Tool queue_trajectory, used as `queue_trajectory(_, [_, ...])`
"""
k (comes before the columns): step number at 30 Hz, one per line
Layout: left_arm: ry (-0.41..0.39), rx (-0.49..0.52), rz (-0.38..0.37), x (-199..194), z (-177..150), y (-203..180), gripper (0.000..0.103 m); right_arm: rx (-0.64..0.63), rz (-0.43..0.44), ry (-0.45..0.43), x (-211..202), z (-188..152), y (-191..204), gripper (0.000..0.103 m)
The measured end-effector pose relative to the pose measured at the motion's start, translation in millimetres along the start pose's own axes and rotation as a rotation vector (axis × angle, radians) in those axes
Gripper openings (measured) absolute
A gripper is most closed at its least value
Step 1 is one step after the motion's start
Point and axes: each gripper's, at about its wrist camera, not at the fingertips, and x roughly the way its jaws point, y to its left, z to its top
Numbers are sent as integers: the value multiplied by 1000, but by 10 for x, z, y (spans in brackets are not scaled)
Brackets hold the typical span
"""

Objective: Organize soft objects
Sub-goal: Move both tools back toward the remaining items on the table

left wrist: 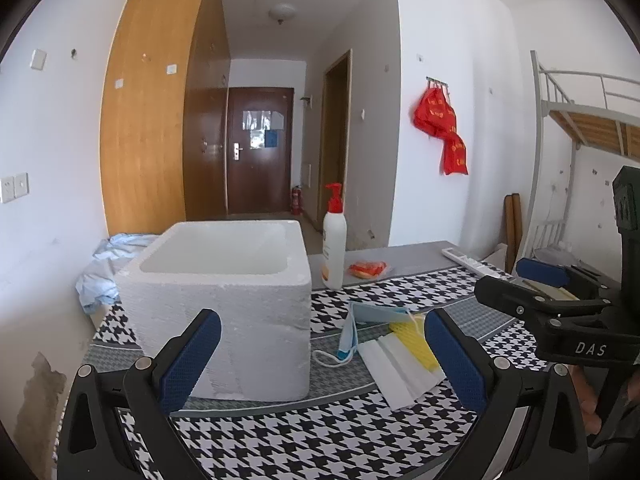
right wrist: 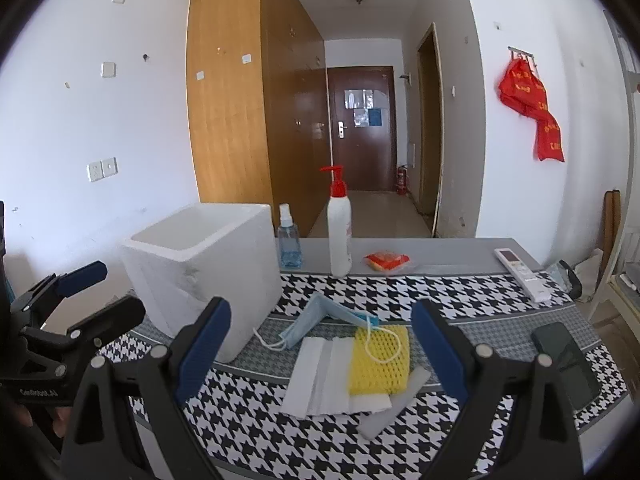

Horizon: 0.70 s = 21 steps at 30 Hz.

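A white foam box [left wrist: 224, 304] [right wrist: 200, 268] stands open-topped on the houndstooth cloth. To its right lie a blue face mask [left wrist: 360, 332] [right wrist: 320, 320], a white foam sheet [left wrist: 396, 376] [right wrist: 320, 376] and a yellow mesh sponge [left wrist: 416, 344] [right wrist: 380, 364], overlapping. My left gripper [left wrist: 320, 356] is open and empty, in front of the box and the pile. My right gripper [right wrist: 320, 352] is open and empty, just in front of the pile. Each gripper also shows at the edge of the other's view.
A white pump bottle [right wrist: 339, 232], a blue spray bottle [right wrist: 289, 240], a red-orange packet [right wrist: 386, 260] and a remote [right wrist: 520, 274] stand along the table's far side. A dark phone [right wrist: 566, 364] lies at right. Blue cloth [left wrist: 100, 272] lies behind the box.
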Motion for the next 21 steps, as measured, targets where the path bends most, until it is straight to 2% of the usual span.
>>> queue_trajectory(21, [72,23,-84,268,-103,-303,102,47,-88,55,-40,-205,-328,94])
